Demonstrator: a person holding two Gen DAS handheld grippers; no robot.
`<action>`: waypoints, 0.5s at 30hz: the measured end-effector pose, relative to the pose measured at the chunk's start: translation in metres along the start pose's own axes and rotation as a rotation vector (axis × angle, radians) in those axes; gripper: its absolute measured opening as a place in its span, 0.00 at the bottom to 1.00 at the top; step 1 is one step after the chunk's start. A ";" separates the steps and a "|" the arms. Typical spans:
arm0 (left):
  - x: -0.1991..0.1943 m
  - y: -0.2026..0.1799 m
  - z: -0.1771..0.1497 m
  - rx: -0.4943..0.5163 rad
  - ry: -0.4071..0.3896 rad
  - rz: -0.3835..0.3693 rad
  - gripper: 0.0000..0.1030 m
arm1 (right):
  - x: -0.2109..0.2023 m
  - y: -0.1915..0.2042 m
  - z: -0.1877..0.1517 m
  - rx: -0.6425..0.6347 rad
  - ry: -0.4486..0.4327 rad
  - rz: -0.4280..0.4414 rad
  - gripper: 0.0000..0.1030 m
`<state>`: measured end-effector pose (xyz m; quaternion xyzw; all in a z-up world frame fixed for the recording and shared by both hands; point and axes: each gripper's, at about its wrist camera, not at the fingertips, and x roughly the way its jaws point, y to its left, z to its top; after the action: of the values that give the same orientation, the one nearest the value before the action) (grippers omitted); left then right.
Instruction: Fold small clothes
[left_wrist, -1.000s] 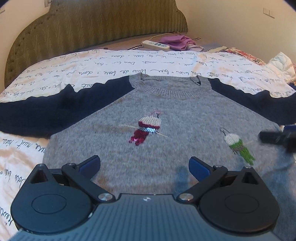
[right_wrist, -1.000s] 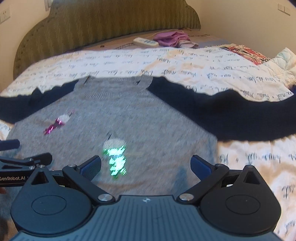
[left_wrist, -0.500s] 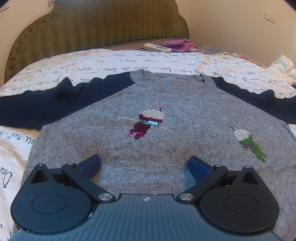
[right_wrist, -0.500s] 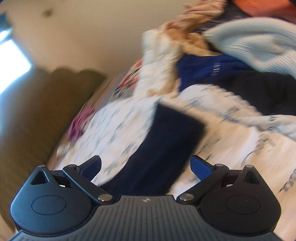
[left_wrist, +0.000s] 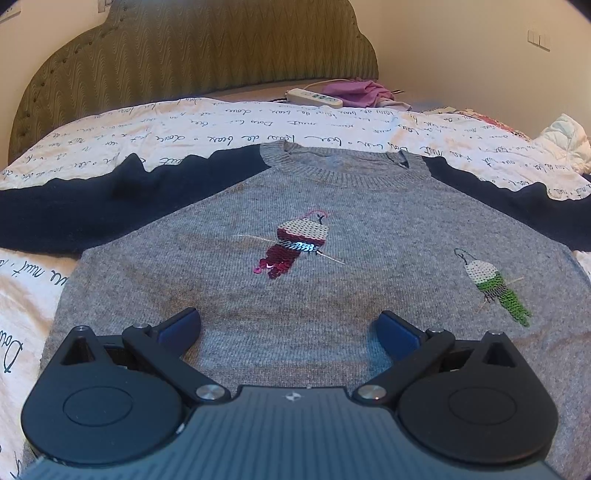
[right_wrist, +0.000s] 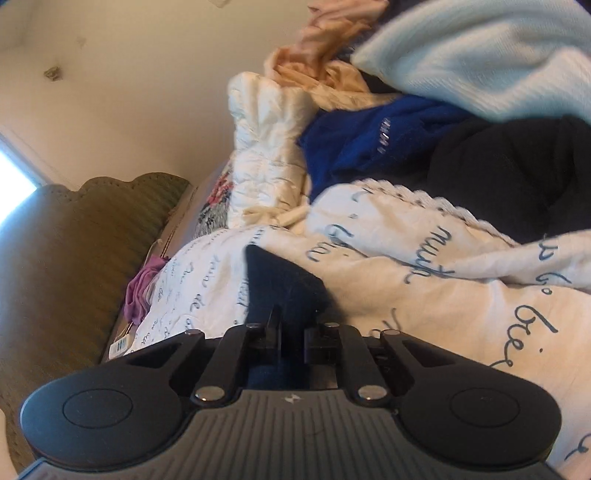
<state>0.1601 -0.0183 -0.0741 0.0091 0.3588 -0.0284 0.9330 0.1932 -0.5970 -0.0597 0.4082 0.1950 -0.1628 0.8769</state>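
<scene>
A grey knit sweater (left_wrist: 332, 295) with navy sleeves lies flat, front up, on the bed. It bears a red sequin bird (left_wrist: 295, 243) at the centre and a green one (left_wrist: 495, 288) at the right. My left gripper (left_wrist: 290, 328) is open and empty, low over the sweater's hem. My right gripper (right_wrist: 291, 332) is rolled sideways and shut on the cuff end of the navy right sleeve (right_wrist: 280, 284), which sticks out past the jaws.
The bedsheet (left_wrist: 203, 129) is white with script writing. A green padded headboard (left_wrist: 184, 55) stands behind. A power strip (left_wrist: 314, 98) and purple cloth (left_wrist: 358, 90) lie near it. A heap of clothes (right_wrist: 406, 129) sits at the bed's right side.
My right gripper swung from over the sweater's body out to the right sleeve end, rolled sideways, and closed on the navy cuff. My left gripper stayed open and shifted slightly over the hem.
</scene>
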 end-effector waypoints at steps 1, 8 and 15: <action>0.000 0.000 0.000 -0.003 -0.001 -0.003 1.00 | -0.006 0.015 -0.004 -0.050 -0.010 0.013 0.08; -0.008 0.025 -0.002 -0.143 -0.048 -0.114 1.00 | -0.041 0.149 -0.095 -0.346 0.093 0.290 0.08; -0.009 0.038 -0.004 -0.225 -0.081 -0.178 1.00 | -0.018 0.237 -0.252 -0.539 0.365 0.429 0.08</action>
<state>0.1526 0.0200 -0.0711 -0.1287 0.3212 -0.0711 0.9355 0.2302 -0.2532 -0.0452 0.2171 0.2937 0.1564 0.9177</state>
